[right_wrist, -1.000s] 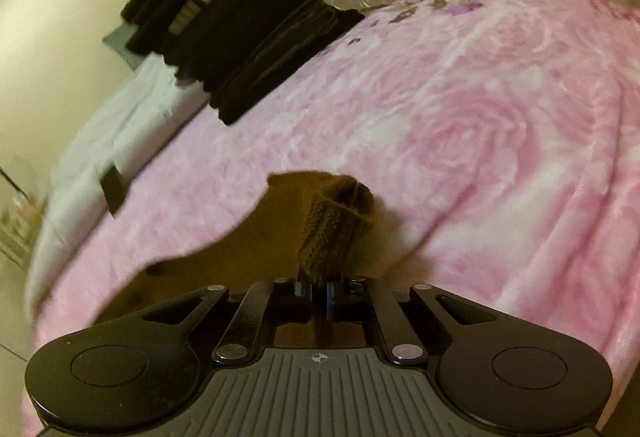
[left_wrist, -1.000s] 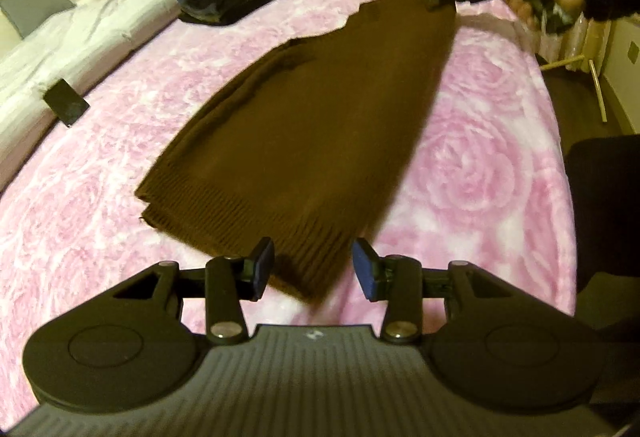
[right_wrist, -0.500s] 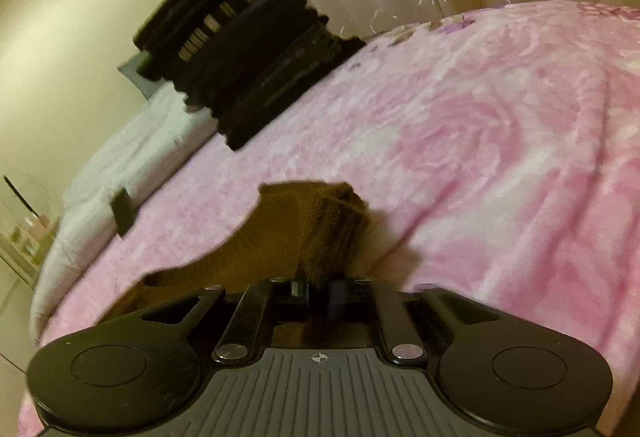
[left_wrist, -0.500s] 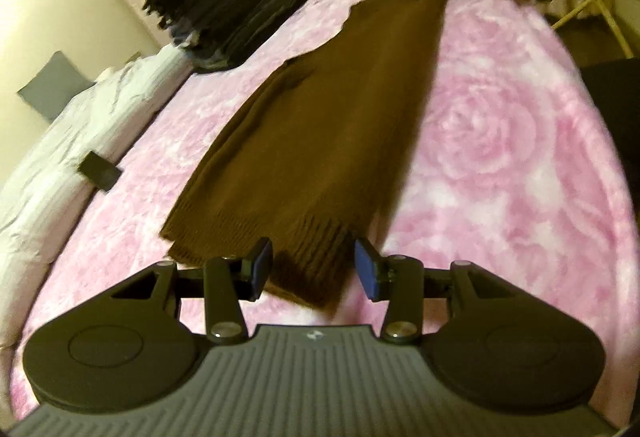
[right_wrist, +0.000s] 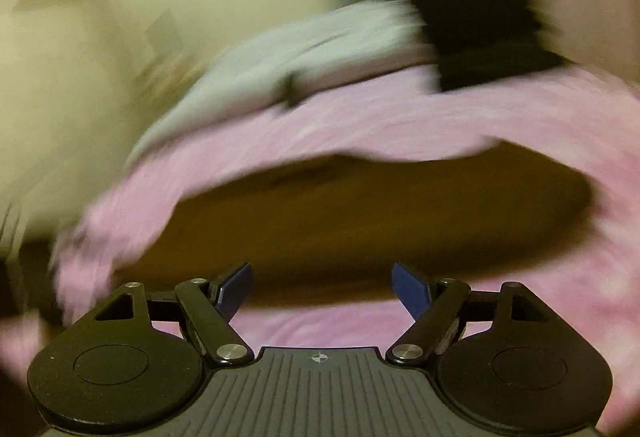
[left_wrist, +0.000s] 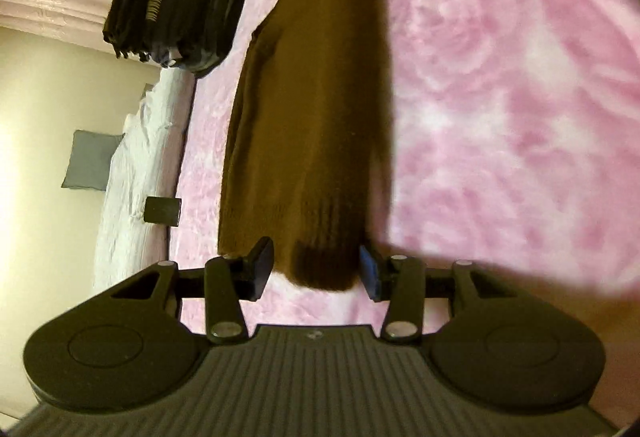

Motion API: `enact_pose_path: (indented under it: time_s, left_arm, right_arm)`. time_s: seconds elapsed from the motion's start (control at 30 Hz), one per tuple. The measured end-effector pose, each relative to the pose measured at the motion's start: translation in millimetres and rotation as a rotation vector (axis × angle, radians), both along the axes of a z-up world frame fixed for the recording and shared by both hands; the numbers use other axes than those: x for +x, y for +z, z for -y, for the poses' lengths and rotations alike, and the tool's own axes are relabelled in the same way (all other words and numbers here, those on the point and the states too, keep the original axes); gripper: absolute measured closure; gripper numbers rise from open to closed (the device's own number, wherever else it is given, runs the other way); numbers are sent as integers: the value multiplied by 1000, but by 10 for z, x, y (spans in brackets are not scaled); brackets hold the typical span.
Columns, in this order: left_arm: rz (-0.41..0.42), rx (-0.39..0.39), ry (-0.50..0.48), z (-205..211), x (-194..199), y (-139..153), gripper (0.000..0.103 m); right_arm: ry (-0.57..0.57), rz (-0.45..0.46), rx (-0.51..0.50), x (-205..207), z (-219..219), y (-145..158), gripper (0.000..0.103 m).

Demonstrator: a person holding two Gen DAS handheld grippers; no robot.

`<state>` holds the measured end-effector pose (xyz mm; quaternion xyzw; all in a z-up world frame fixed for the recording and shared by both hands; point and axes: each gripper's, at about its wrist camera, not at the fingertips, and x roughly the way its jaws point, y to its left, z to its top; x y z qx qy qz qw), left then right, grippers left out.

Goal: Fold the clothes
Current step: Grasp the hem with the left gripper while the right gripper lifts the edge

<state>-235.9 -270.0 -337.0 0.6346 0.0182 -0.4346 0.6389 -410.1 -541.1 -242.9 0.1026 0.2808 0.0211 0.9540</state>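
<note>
A brown knitted sweater (left_wrist: 316, 105) lies stretched out lengthwise on the pink rose-patterned blanket (left_wrist: 500, 109). Its ribbed hem corner lies between the open fingers of my left gripper (left_wrist: 316, 269), which is not closed on it. In the right wrist view, which is blurred by motion, the sweater (right_wrist: 360, 225) lies flat just ahead of my right gripper (right_wrist: 322, 287). That gripper is open and empty.
A tall stack of folded dark clothes (left_wrist: 180, 1) stands at the far end of the bed. A white duvet (left_wrist: 140, 165) with a grey pillow (left_wrist: 90, 165) lies along the left. A small dark object (left_wrist: 162, 211) rests by the blanket's edge.
My right gripper has let go of the sweater's end, opened, and swung round fast. My left gripper has tilted and moved closer over the hem, still open.
</note>
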Motion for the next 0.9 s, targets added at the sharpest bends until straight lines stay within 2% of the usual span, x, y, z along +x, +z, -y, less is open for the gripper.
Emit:
enact_pose_path:
  time_s: [0.03,0.07,0.1,0.2,0.3,0.33,0.37,0.4,0.43,0.47,0.53,0.67,0.73,0.83,0.9]
  left_arm:
    - [-13,6,7,45,44,6,67]
    - [-33,8,17,87,95,20,82]
    - [-63,9,28,116,143,45,87]
    - [-150,-3,57,176,291,162,89]
    - [-135,-40,65,199,363,304,90]
    - [-131,-59,70,212,377,380,90]
    - [-136,-77,75,222,381,448,90]
    - [-143,-93,76,228,372,515,90]
    - [-146,-101,73,236,339,576,91]
    - [-143,-107,66,222,285,631,91]
    - [-138,-107,51,187,157,725,91]
    - [-155,-119,18,-3,-329,932,91]
    - [-187,-118,-12,-127,-658,989,91]
    - [-296,-111,-18,-244,-1047,895,90]
    - [-360,-81,4,-278,-1205,736,88]
  right_arm:
    - [85,-9,-91,87,-172,-4,23]
    - [159,-11,-183,163,-341,-10,23]
    - [228,-5,-274,235,-503,-20,23]
    - [411,16,-522,457,-949,-103,23]
    - [516,32,-694,683,-1239,-246,24]
    - [543,38,-748,760,-1321,-294,30]
    - [560,37,-792,837,-1379,-337,55]
    - [564,34,-827,898,-1414,-370,67]
    - [562,34,-853,937,-1433,-385,85]
    - [565,33,-857,954,-1437,-367,88]
    - [569,41,-844,877,-1416,-284,89]
    - [604,60,-803,292,-1340,-104,89]
    - [626,45,-777,23,-1306,-125,89]
    - [633,16,-770,-215,-1295,-278,88]
    - [616,7,-765,-315,-1286,-345,66]
